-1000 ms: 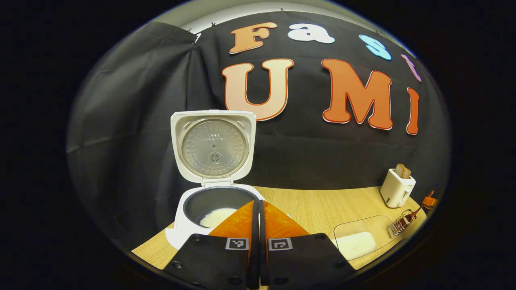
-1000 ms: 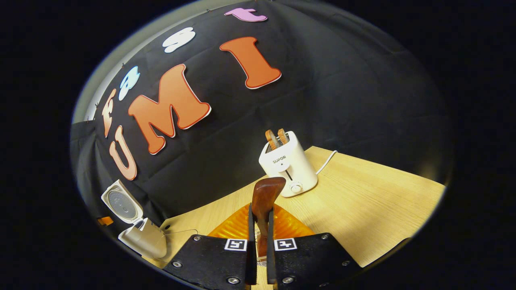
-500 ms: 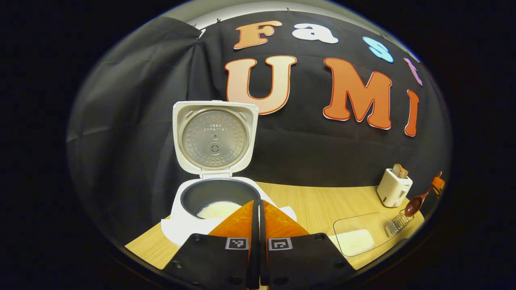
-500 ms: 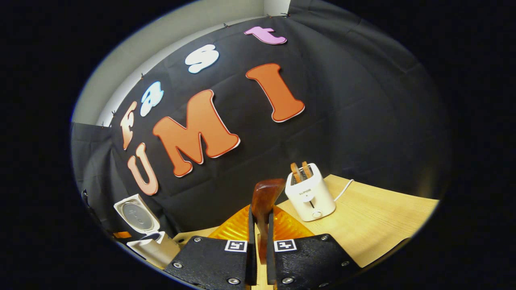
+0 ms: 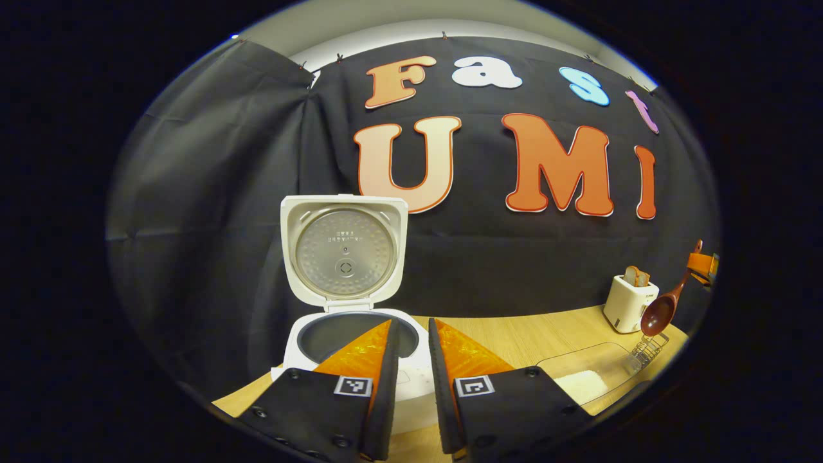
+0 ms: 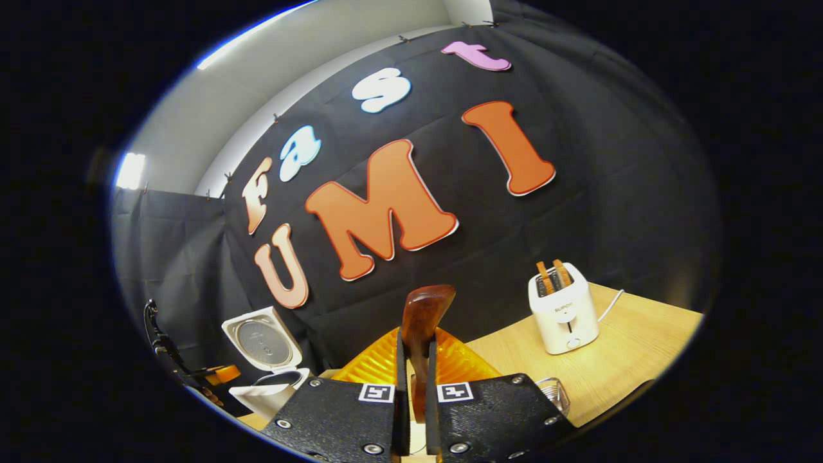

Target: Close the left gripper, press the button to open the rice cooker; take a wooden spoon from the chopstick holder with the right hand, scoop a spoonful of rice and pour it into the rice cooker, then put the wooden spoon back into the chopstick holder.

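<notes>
Wooden spoon (image 6: 421, 321) clamped in rt tongs (image 6: 412, 360), raised above table (image 6: 630, 360). Lt tongs (image 5: 409, 373) slightly apart, empty, before open rice cooker (image 5: 344, 257).

The left gripper (image 5: 409, 360) has its two fingers parted, with nothing between them. The right gripper (image 6: 411, 360) has both fingers pressed on the handle of a brown wooden spoon (image 6: 421, 325), lifted clear of the table.

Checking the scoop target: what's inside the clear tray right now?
In the left gripper view, the clear tray holds a low white pile of rice near its front. Its near corner is cut off at the picture edge, so that part is unknown.
</notes>
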Tool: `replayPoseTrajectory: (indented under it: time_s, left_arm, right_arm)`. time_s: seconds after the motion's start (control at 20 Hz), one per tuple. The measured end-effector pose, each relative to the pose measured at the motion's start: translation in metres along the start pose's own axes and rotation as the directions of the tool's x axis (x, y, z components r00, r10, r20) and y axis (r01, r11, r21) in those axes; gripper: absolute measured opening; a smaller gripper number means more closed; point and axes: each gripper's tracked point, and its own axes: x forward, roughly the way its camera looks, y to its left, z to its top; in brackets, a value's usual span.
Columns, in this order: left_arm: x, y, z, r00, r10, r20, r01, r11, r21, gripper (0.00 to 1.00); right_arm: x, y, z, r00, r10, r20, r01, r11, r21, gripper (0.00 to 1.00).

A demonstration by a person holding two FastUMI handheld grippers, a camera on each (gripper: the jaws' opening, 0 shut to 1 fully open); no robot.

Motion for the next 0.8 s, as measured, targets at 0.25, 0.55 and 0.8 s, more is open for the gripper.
replayPoseTrajectory:
  time_s: [0.25, 0.55, 0.8]
  left_arm:
    - [-0.009, 0.005, 0.008, 0.998, 0.019, 0.053, -0.022, 0.999, 0.044, 0.58]
    - [-0.012, 0.001, 0.002, 0.998, 0.000, 0.070, -0.005, 0.997, 0.071, 0.72]
    - [-0.015, 0.001, 0.001, 0.995, 0.002, 0.102, -0.014, 0.993, 0.120, 0.92]
  right_arm:
    - [0.012, 0.030, -0.038, 0.995, 0.055, -0.078, -0.062, 0.993, -0.097, 0.10]
    - [0.025, 0.054, -0.085, 0.987, 0.063, -0.145, -0.104, 0.950, -0.294, 0.10]
    - [0.035, 0.056, -0.118, 0.986, -0.020, -0.164, -0.069, 0.852, -0.520, 0.10]
